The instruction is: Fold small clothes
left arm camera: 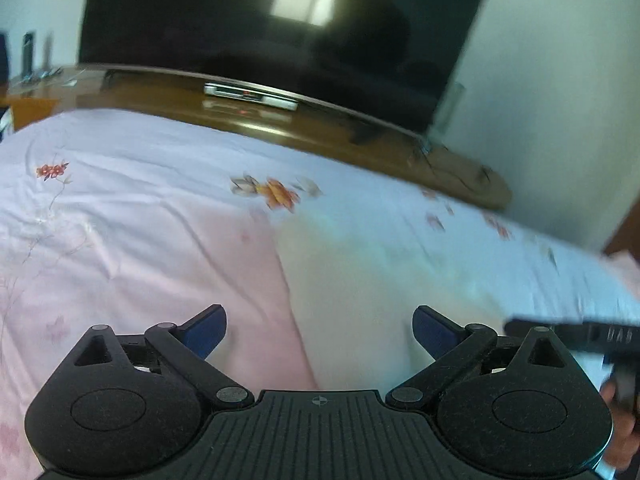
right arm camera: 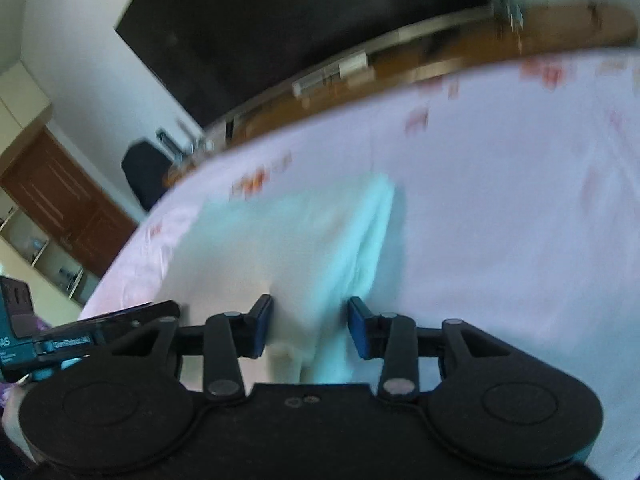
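Observation:
A pale white-and-mint small garment (left arm camera: 372, 272) lies on the pink floral bedsheet (left arm camera: 120, 240). My left gripper (left arm camera: 319, 334) is open just above its near edge, blue pads wide apart, holding nothing. In the right wrist view the same garment (right arm camera: 304, 240) lies folded lengthwise, and its near end runs between the blue pads of my right gripper (right arm camera: 309, 330). The right jaws stand partly open with gaps beside the cloth. The view is blurred by motion. The right gripper's body (left arm camera: 580, 332) shows at the right edge of the left wrist view.
A large dark TV (left arm camera: 280, 32) stands on a wooden cabinet (left arm camera: 280, 120) beyond the far edge of the bed. A set-top box (left arm camera: 252, 96) sits under the TV. A brown door (right arm camera: 60, 196) and a dark chair (right arm camera: 144, 172) are at the left.

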### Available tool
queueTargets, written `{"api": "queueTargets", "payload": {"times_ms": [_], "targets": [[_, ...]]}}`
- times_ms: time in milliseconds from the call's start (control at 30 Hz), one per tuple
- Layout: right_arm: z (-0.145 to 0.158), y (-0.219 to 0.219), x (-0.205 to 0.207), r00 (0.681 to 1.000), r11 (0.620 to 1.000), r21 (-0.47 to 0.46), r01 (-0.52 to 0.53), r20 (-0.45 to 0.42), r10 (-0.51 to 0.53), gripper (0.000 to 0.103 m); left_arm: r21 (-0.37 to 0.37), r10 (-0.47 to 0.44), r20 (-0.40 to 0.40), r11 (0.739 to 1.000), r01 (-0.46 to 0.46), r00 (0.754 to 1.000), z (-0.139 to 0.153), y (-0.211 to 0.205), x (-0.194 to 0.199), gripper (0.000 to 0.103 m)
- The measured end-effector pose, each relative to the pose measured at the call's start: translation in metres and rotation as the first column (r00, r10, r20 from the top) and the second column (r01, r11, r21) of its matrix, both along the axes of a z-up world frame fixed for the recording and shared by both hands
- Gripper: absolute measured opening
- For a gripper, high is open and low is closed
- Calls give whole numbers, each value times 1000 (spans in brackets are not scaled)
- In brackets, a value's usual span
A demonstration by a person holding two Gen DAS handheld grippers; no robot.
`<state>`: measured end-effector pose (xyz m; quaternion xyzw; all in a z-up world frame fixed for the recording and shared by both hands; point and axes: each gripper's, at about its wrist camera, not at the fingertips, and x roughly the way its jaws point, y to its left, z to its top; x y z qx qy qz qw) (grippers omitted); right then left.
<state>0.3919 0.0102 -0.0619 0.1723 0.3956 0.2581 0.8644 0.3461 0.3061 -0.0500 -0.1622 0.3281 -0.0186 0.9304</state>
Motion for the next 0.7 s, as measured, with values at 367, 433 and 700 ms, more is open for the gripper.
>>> {"api": "queueTargets", "payload": {"times_ms": [367,433,700], "targets": [[-21,15,56,998,989,-145,-13,-61,4,34,27,61,-136,998,-58,989,-34,7,55,102],[-20,17,54,999,986,-165,-24,-52,16,34,16,48,-140,999,-46,989,-29,9,52,102],[4,14,8,995,984,-142,-103,-10,103,46,15,-32,-102,999,33,994,-23,4,-5,102]]}}
